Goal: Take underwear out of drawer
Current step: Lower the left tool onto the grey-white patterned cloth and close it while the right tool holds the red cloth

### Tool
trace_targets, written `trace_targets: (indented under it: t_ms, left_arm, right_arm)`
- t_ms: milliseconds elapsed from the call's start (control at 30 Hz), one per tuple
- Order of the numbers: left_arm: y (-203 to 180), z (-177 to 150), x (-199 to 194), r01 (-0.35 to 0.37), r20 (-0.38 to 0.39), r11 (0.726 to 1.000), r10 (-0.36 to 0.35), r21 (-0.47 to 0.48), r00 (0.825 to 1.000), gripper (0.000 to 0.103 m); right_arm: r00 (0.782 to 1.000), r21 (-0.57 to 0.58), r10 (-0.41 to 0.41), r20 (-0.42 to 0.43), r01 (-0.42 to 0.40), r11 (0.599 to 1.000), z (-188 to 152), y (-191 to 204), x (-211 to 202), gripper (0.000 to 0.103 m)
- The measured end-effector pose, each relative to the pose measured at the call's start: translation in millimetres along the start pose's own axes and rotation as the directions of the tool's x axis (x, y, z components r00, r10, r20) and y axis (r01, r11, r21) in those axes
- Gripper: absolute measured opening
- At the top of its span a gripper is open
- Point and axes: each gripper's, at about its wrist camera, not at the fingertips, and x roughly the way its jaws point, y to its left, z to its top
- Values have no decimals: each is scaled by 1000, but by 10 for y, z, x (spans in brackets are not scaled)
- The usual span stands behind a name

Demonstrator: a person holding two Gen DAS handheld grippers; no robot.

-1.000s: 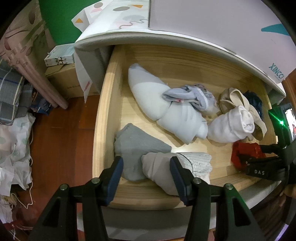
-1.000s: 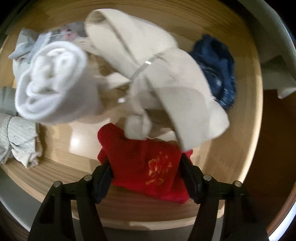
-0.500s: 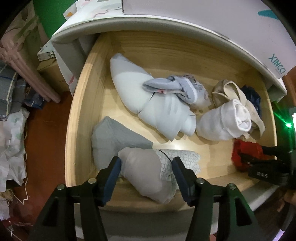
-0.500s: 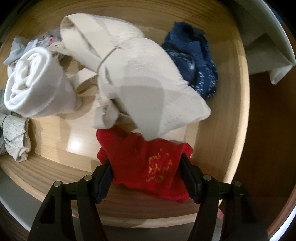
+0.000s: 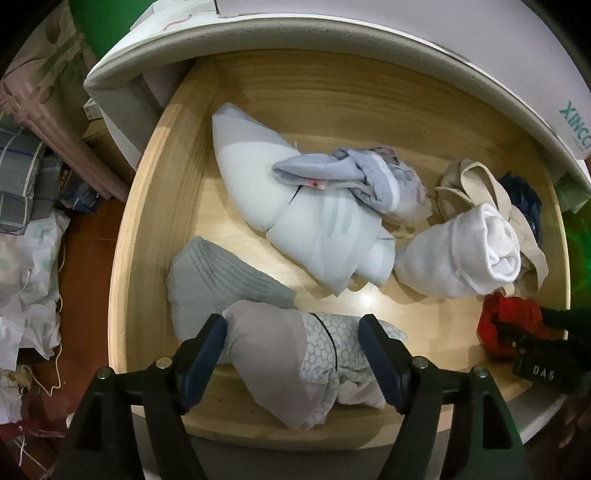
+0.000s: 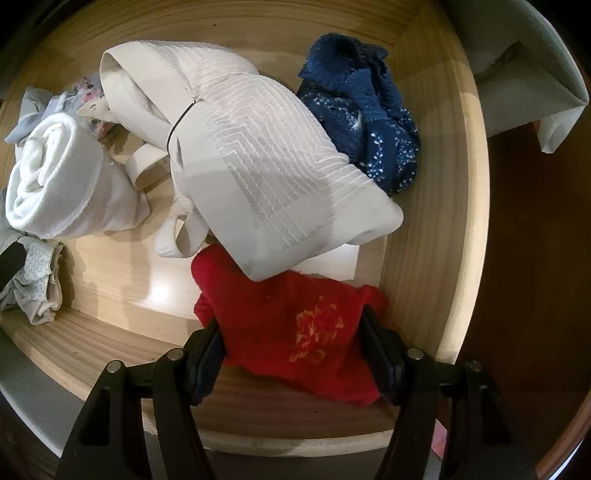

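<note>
Wooden drawer (image 5: 155, 206) open, garments crowded. Left gripper (image 5: 293, 354), jaws just widening, straddles grey honeycomb underwear (image 5: 295, 354), unclamped. Right gripper (image 6: 293, 350) brackets red underwear (image 6: 291, 325); grip unclear. Risk: snagging neighbouring cream bra (image 6: 258, 177).

Red-brown wood floor (image 5: 85, 236), green wall (image 5: 107, 26) behind, pink floral fabric (image 5: 33, 85) and piled laundry (image 5: 26, 266) at left.

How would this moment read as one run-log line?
left gripper: open, opening over grey underwear | right gripper: open astride red underwear | drawer: open
</note>
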Motion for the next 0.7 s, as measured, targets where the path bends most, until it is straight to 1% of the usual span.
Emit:
trace_targets:
  t_ms: [133, 167, 267, 333, 400, 533, 567, 600, 700]
  left_arm:
    - [-21, 13, 20, 33, -29, 999, -33, -12, 999, 74]
    - [-16, 22, 25, 39, -29, 999, -39, -13, 999, 70]
    - [37, 28, 20, 50, -23, 998, -51, -34, 998, 59]
    - [81, 26, 10, 61, -19, 997, -61, -38, 998, 53]
    - [110, 29, -8, 73, -11, 996, -73, -44, 997, 44]
    - [215, 23, -38, 92, 1, 994, -92, -62, 996, 37]
    - [237, 14, -54, 99, 4, 992, -99, -73, 995, 33]
    - [245, 18, -79, 99, 12, 992, -98, -74, 995, 26]
    - [281, -2, -125, 100, 17, 993, -99, -63, 995, 26]
  right_arm:
    - [1000, 3, -1, -1, 1, 1000, -5, -4, 45, 66]
    - [1000, 5, -3, -1, 3, 1000, 92, -33, -61, 68]
    - [1000, -7, -20, 11, 20, 1000, 75, 23, -51, 69]
    - [1000, -6, -21, 17, 21, 1000, 61, 30, -48, 69]
    - [1000, -12, -22, 21, 22, 1000, 53, 41, -43, 69]
    - [999, -13, -22, 25, 23, 1000, 51, 58, -30, 70]
    - [999, -12, -22, 26, 22, 1000, 51, 62, -24, 70]
    - [999, -12, -21, 27, 22, 1000, 50, 66, -17, 70]
    - [999, -12, -22, 29, 22, 1000, 41, 79, 4, 70]
